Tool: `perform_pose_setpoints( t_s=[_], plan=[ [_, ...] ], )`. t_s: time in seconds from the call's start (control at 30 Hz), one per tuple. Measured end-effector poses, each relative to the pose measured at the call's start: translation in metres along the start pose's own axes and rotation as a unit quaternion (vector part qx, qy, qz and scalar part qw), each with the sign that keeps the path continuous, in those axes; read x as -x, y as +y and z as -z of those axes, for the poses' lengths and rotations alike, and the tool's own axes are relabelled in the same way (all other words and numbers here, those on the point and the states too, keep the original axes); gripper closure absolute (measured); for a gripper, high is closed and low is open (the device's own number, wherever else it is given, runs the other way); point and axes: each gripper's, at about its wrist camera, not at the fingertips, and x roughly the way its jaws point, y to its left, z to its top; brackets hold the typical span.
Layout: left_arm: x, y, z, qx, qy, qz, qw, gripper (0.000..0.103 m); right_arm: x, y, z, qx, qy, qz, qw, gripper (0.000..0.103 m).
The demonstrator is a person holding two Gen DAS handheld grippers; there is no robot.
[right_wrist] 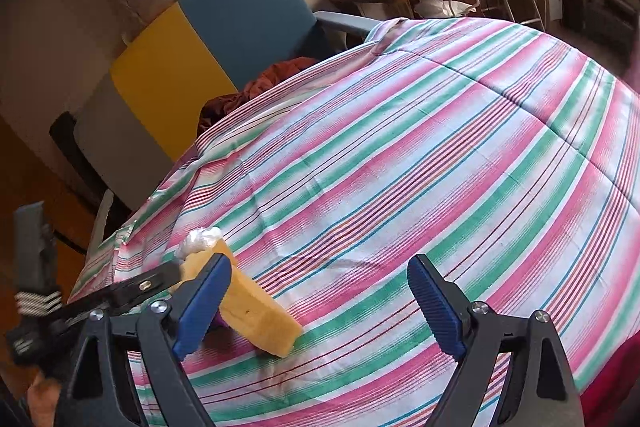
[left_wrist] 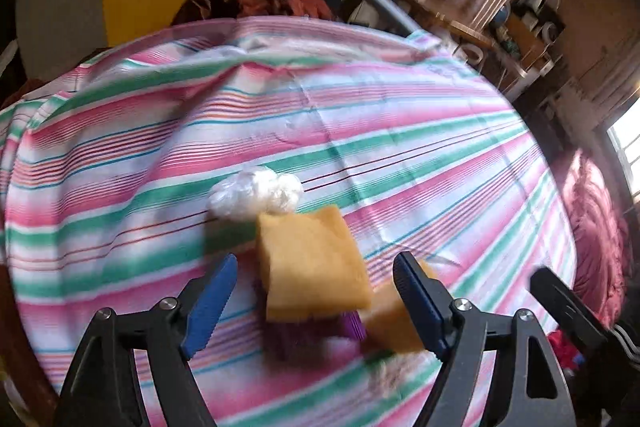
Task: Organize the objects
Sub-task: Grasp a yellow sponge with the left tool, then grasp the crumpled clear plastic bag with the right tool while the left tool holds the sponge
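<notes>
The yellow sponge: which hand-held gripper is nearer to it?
Left. The left hand-held gripper stands open around the yellow sponge, one finger on either side. The right hand-held gripper, also open, sits off to the sponge's side.

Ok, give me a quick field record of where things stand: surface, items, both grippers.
surface: striped cloth
sponges: two yellow ones, upper sponge leaning over a lower sponge
purple item: purple thing partly hidden beneath the sponges, can't identify
bag: crumpled white plastic bag just behind the sponges
left gripper: open, jaws astride the sponges, not pressing
right gripper: open, nothing between jaws, sponges to its left
</notes>
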Motion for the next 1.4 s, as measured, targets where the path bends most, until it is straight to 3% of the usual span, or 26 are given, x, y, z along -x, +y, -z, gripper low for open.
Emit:
perform_pose_setpoints(
  t_s=[0.07,0.13,0.17,0.37,0.43,0.63,0.73,0.83,0.93,1.07,1.23,1.4],
  plan=[
    [-0.013,-0.003,-0.006,-0.007,0.011,-0.003,0.9999,0.022,-0.001,-0.002,0.000,-0.005,0.002,-0.002,1.000,0.013],
    [-0.020,-0.003,-0.007,-0.008,0.011,-0.017,0.9998,0.029,-0.001,-0.003,-0.001,-0.008,0.002,-0.003,1.000,0.013],
    [-0.022,-0.002,-0.005,-0.013,0.015,-0.011,0.9997,0.048,-0.001,-0.003,-0.001,-0.009,0.002,-0.003,1.000,0.013],
    [0.008,0.014,0.023,-0.020,-0.027,0.014,0.9994,0.049,-0.006,-0.002,-0.002,-0.005,0.010,-0.004,1.000,0.012],
    [0.030,0.024,0.042,-0.010,-0.053,0.020,0.9983,0.049,-0.006,-0.002,-0.002,-0.004,0.010,-0.004,1.000,0.012],
    [0.073,0.049,0.108,0.013,-0.081,0.051,0.9953,0.049,-0.009,-0.002,-0.001,0.001,0.015,0.006,1.000,0.012],
    [0.079,0.052,0.144,-0.008,-0.082,0.033,0.9960,0.049,-0.009,0.001,0.000,0.009,0.012,0.012,1.000,0.012],
    [0.075,0.044,0.176,-0.057,-0.085,-0.019,0.9945,0.049,-0.007,0.004,0.000,0.019,0.005,0.012,1.000,0.012],
    [0.066,0.037,0.197,-0.090,-0.091,-0.046,0.9906,0.049,-0.004,0.010,0.002,0.034,-0.005,0.009,0.999,0.012],
    [0.059,0.026,0.210,-0.128,-0.120,-0.079,0.9813,0.049,-0.001,0.023,0.005,0.065,-0.012,-0.001,0.998,0.012],
    [0.052,0.040,0.208,-0.102,-0.117,-0.046,0.9868,0.047,0.007,0.046,0.014,0.115,-0.017,-0.028,0.993,0.013],
    [0.051,0.039,0.215,-0.111,-0.132,-0.043,0.9842,0.046,0.005,0.062,0.023,0.145,-0.006,-0.038,0.989,0.013]
  ],
)
